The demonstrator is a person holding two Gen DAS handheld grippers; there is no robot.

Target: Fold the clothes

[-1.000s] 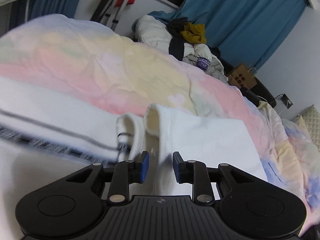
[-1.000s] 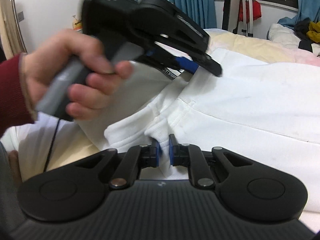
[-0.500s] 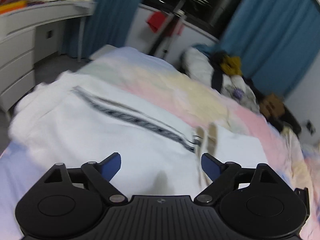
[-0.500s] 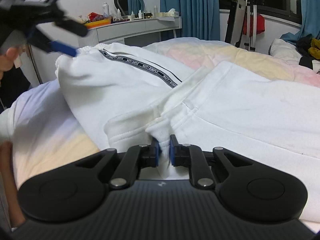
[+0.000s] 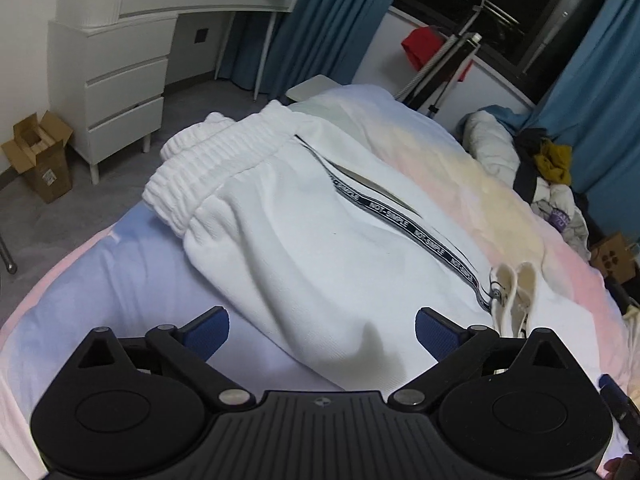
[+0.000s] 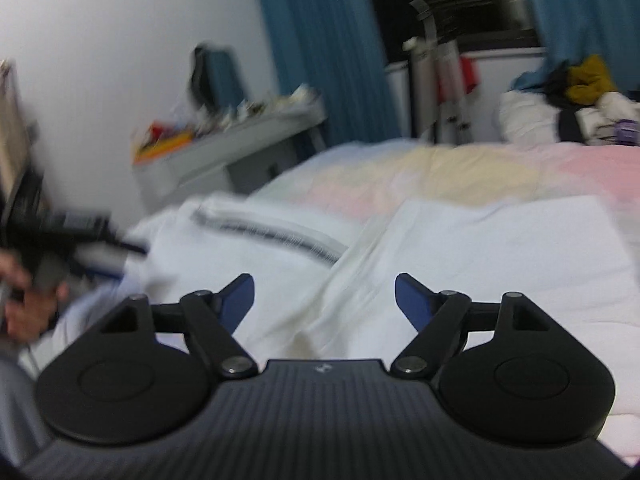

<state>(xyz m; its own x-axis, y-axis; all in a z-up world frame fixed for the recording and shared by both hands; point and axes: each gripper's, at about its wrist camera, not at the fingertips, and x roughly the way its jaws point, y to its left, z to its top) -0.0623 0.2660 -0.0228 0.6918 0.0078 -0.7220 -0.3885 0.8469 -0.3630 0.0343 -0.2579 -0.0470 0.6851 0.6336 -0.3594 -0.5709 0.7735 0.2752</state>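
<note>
White fleece trousers with a black lettered side stripe (image 5: 340, 240) lie folded on the pastel quilted bed (image 5: 460, 168); left gripper (image 5: 322, 330) and right gripper (image 6: 324, 296) hover above them, both spread wide, holding nothing

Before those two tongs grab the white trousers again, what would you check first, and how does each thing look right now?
1. Left tongs open and holding nothing: ok.
2. Right tongs open and holding nothing: ok.
3. White trousers lying on the bed, not hanging off: ok; the waistband sits near the edge but rests on it.
4. Leg cuffs folded back up onto the trousers: ok.
5. Fold lying flat and even: cannot tell; the right wrist view is blurred.
6. Tongs clear of each other: ok; the left tongs show far to the left in the right wrist view.
</note>
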